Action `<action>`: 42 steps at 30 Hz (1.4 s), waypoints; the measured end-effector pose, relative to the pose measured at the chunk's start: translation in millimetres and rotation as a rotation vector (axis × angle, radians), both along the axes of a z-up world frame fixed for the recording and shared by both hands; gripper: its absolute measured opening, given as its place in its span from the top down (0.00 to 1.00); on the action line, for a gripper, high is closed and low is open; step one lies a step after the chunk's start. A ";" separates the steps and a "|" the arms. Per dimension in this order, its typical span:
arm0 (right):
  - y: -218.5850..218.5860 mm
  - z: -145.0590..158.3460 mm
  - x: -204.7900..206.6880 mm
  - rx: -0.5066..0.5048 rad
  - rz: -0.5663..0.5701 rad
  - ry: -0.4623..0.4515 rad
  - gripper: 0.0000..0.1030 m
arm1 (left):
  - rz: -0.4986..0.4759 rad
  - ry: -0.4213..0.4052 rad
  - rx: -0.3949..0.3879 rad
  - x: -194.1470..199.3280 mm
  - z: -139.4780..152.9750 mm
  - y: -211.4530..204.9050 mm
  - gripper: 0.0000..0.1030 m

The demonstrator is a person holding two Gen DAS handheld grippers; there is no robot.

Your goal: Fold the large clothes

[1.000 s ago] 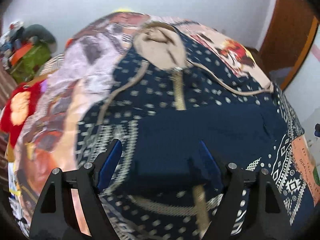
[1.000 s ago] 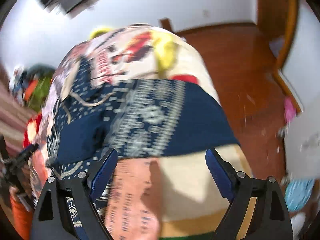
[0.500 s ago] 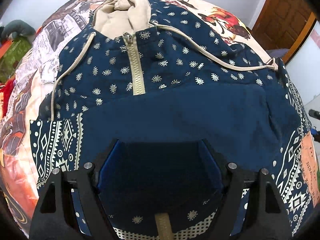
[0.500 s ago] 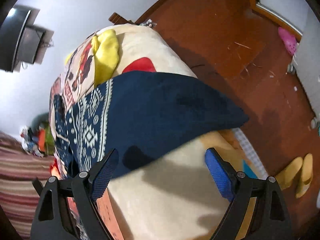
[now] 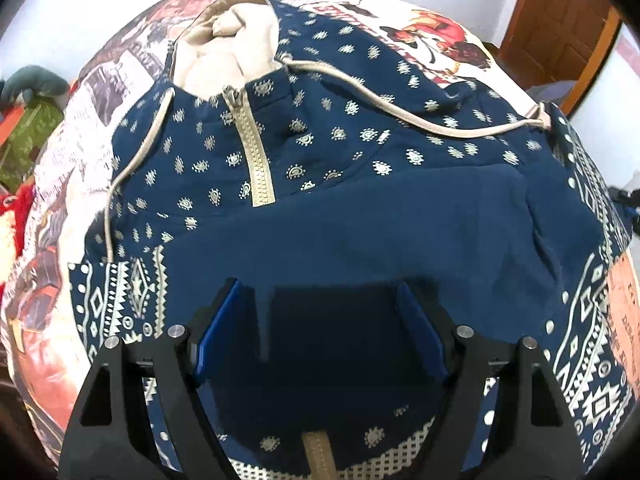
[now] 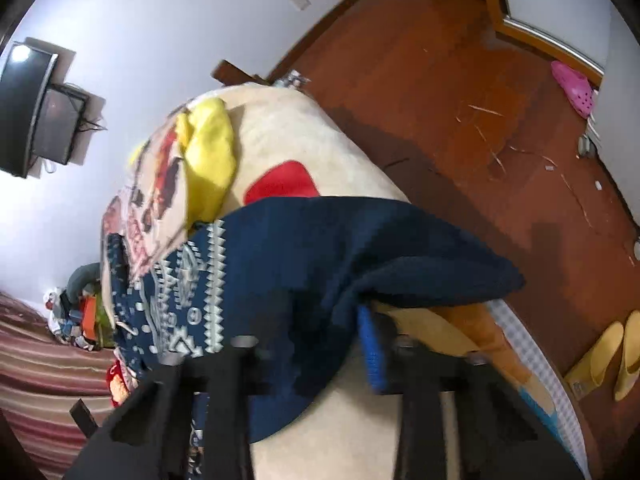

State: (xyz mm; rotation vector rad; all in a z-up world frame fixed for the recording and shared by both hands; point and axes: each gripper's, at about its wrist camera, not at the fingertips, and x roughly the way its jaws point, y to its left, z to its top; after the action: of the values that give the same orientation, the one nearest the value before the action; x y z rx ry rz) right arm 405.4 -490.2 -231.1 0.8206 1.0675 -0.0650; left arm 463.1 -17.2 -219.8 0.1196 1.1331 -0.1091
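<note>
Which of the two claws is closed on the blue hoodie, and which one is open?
The right claw has just closed on the hoodie's plain blue sleeve. The left claw stands open above the hoodie.

The navy hoodie [image 5: 392, 216] is running off the lower edge of the left wrist view, its hem and the foot of its beige zipper [image 5: 256, 160] cut away there. A folded plain panel is covering the zipper's middle stretch. In the right wrist view the right gripper [image 6: 320, 344] is smearing into blur: its left finger is lying buried behind the dark cloth, so whether the pads are pressing the fabric cannot be told. The bed [image 6: 280, 136] is hiding the floor beyond its far edge, and the clutter [image 6: 80, 320] by its left side is too small to make out.
</note>
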 end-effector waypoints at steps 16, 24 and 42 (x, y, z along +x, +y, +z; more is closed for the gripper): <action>116.7 179.3 -14.0 -0.204 0.256 -0.436 0.91 | 0.061 -0.186 -0.069 -36.7 85.2 36.9 0.24; 229.1 177.9 -3.8 -0.210 0.471 -0.441 0.91 | 0.090 -0.209 -0.100 -59.7 95.6 70.1 0.24; 331.6 47.1 7.2 -0.216 0.714 0.025 0.55 | 0.149 -0.199 -0.108 -84.7 81.2 122.7 0.24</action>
State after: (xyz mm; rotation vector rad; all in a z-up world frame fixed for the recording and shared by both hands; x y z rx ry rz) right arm 412.6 -158.5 -184.0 0.2139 1.2982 0.4065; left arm 378.4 105.5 -138.6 -0.0493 0.9321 -0.0245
